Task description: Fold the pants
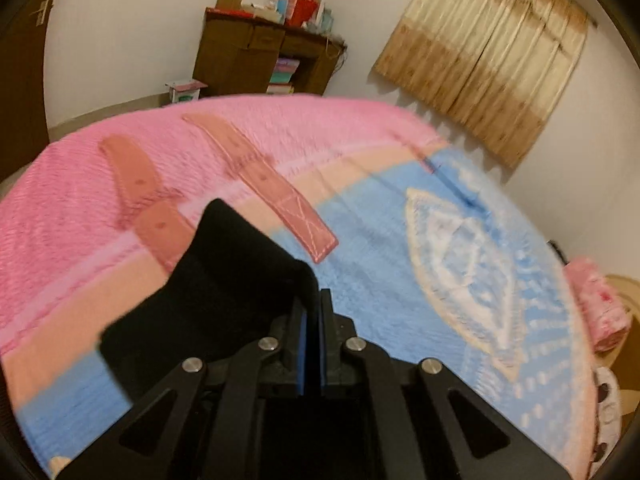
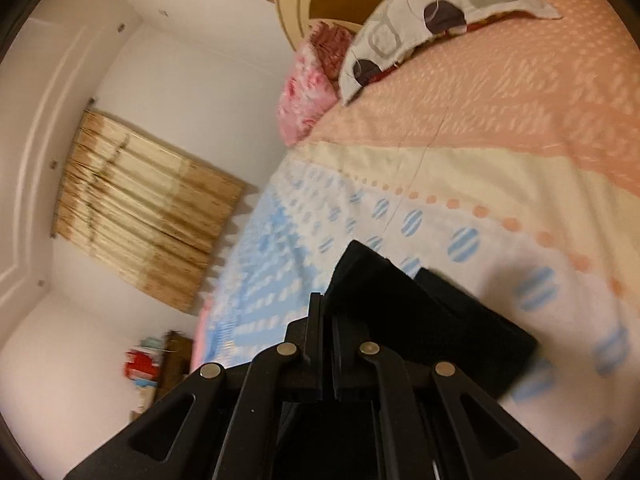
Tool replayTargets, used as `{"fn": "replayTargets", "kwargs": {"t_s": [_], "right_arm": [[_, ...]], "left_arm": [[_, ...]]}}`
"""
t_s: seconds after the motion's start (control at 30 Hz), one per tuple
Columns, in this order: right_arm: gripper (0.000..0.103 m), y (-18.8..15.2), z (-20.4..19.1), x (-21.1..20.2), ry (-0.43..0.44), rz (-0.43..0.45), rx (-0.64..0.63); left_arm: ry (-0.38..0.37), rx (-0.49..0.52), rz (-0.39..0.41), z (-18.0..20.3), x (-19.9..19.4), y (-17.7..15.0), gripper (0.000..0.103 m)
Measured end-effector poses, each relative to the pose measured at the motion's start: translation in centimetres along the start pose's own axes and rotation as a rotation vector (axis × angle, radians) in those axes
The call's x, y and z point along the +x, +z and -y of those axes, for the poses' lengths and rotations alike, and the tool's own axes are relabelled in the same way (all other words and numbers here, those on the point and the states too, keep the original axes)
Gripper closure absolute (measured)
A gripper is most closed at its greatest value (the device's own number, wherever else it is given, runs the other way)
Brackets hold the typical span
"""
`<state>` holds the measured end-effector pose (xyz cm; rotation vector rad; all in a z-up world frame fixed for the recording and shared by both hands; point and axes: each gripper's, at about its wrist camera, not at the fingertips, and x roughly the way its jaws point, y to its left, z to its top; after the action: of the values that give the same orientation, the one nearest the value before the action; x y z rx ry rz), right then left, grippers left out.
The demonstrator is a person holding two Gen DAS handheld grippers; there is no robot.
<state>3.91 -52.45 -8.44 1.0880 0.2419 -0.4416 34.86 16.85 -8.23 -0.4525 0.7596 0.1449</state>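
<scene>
The black pants (image 1: 208, 280) hang from my left gripper (image 1: 313, 300), which is shut on an edge of the fabric; the cloth drapes off to the left above the bed. In the right wrist view my right gripper (image 2: 327, 304) is shut on another edge of the same black pants (image 2: 424, 316), which fall to the right above the bedspread. Both ends are lifted off the bed. The rest of the pants is hidden below the grippers.
A bed with a pink, peach and blue blanket (image 1: 400, 240) fills both views. A patterned pillow (image 2: 432, 16) and a pink fluffy pillow (image 2: 308, 88) lie at its head. A brown cabinet (image 1: 264, 60) and a curtain (image 1: 492, 60) stand at the walls.
</scene>
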Motion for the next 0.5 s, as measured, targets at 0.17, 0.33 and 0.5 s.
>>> {"fn": "replayTargets", "kwargs": {"t_s": [0.17, 0.33, 0.5], "right_arm": [[0.1, -0.6, 1.3, 5.7, -0.103, -0.016, -0.04], [0.1, -1.1, 2.4, 8.4, -0.185, -0.027, -0.05], [0.094, -0.5, 1.6, 8.9, -0.203, -0.064, -0.102]], "left_arm": [[0.083, -0.004, -0.068, 0.3, 5.0, -0.5, 0.099], [0.138, 0.029, -0.081, 0.8, 6.2, -0.5, 0.091], [0.135, 0.079, -0.121, 1.7, 5.0, -0.1, 0.069]]}}
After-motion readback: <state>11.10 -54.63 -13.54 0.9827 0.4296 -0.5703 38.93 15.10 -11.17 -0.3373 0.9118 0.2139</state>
